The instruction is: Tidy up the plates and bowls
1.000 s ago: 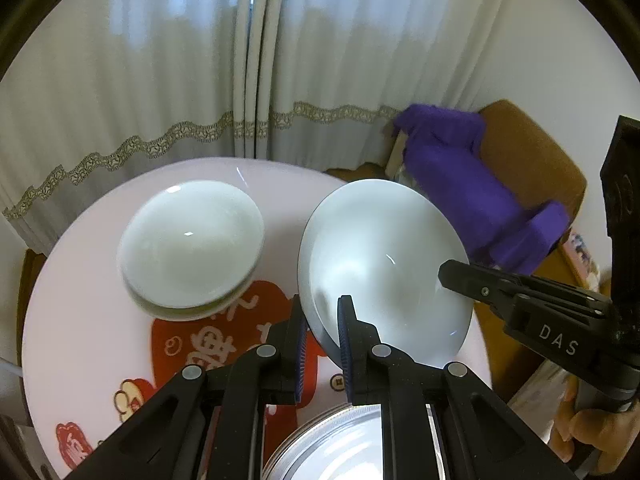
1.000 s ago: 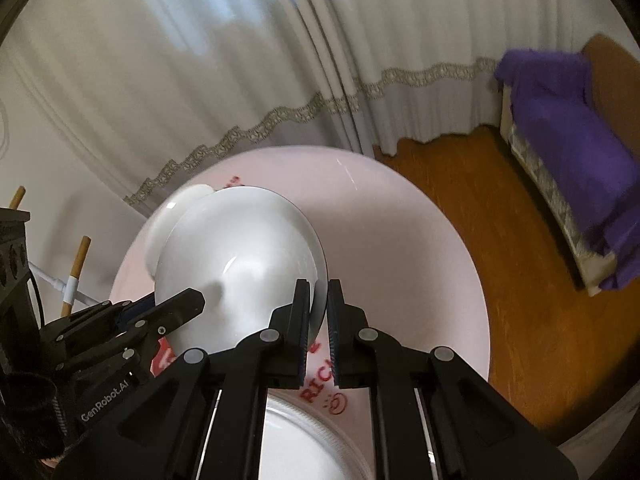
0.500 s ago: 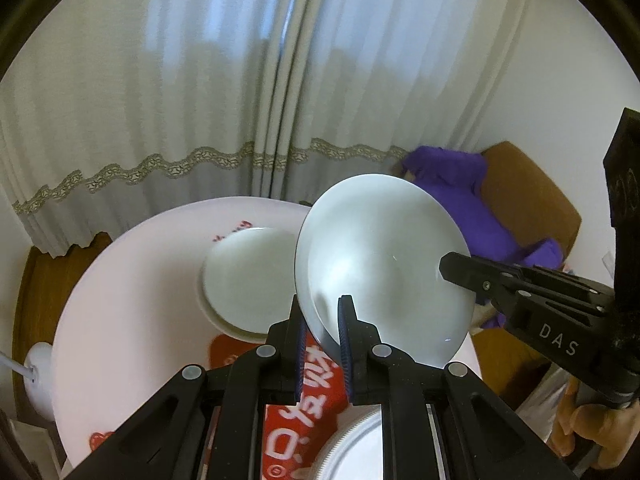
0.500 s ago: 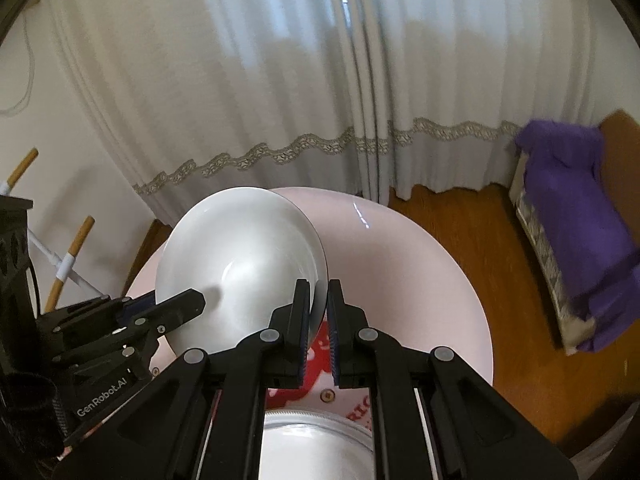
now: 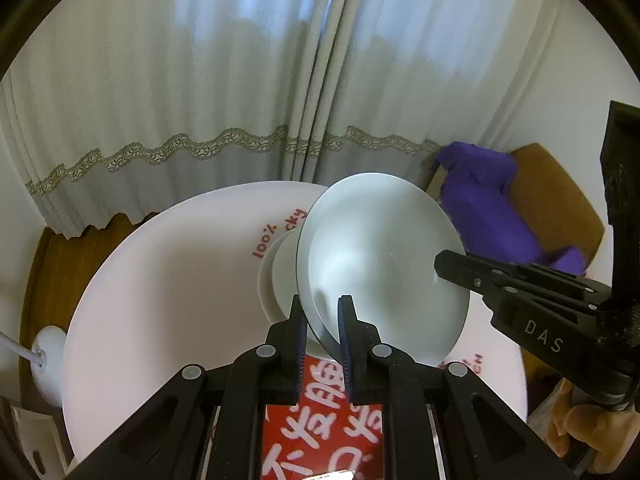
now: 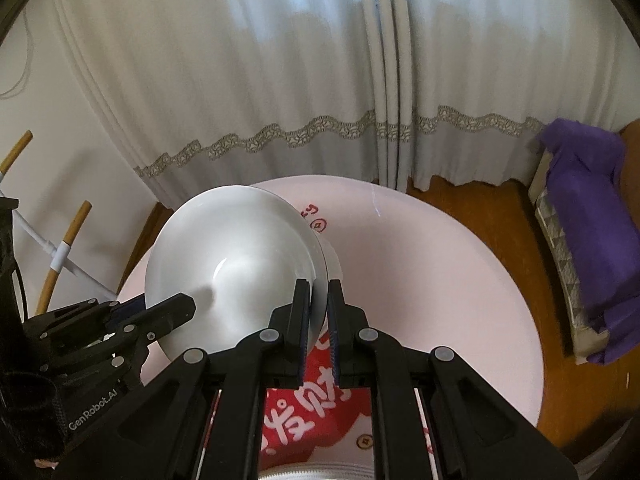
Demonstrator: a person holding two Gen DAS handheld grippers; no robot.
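A white bowl hangs tilted above the round pink table, held from two sides. My left gripper is shut on its near-left rim. My right gripper is shut on the opposite rim. In the right wrist view the same bowl fills the left centre, with the right gripper pinching its edge and the left gripper on the far side. A stack of white dishes stands on the table right behind the held bowl, mostly hidden by it.
A red printed patch marks the pink table, and a plate rim shows at the near edge. Curtains hang behind. A purple cloth lies on a brown chair at right. A white stand base sits left. A person's hand grips the right tool.
Both grippers carried the bowl across the table toward the dish stack, which now sits directly behind it. The near plate has almost slid out of view.
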